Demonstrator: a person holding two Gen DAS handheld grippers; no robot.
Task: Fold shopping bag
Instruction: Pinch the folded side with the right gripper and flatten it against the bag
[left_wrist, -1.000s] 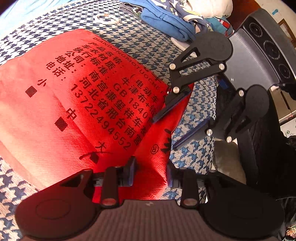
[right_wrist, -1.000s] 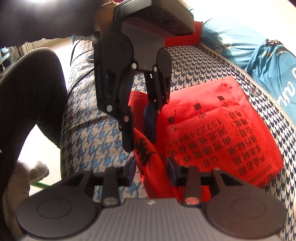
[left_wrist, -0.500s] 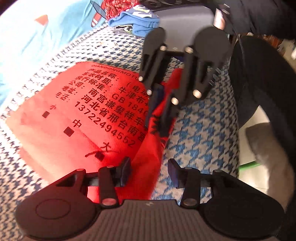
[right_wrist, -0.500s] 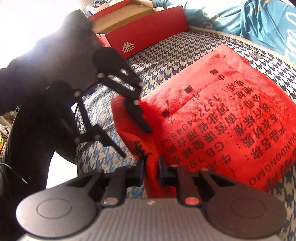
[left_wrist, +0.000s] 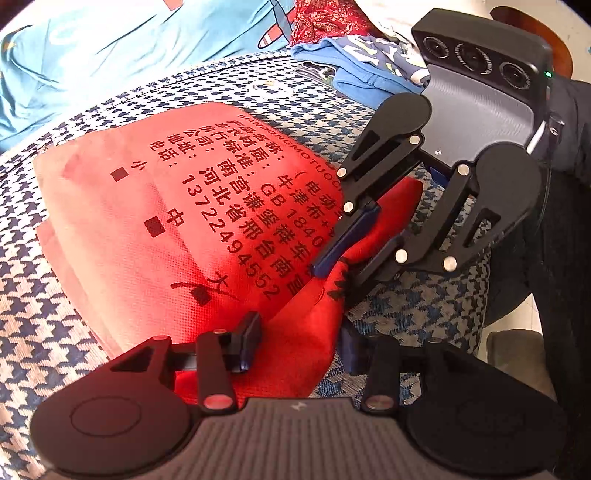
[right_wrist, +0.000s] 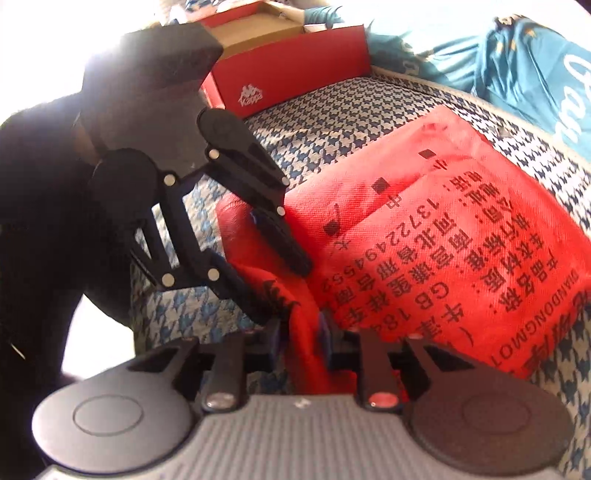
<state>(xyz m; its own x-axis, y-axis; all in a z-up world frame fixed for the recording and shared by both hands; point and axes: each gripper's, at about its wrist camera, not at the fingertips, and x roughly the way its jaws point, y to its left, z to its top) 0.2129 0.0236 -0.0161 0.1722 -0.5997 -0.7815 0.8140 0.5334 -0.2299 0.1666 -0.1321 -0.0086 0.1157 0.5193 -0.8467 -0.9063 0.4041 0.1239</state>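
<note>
The red shopping bag (left_wrist: 192, 229) lies flat on the houndstooth bed cover (left_wrist: 55, 332), printed side up, with one near edge bunched into a raised ridge at the side closest to the person. Both tongs work that ridge: the right tongs (right_wrist: 297, 343) are drawn in narrow with the fold of red cloth pinched between them, while the left tongs (left_wrist: 301, 341) stand wide, the cloth lying loose in the gap. Half a second ago the left tongs already stood apart around the ridge, and the right tongs had just come in tight on it; since then the right tongs have shifted a little along the edge, and the bag's flat part has not moved. That suggests one grip on the edge is secured and the other is still to close before the edge can be carried over the printed face
</note>
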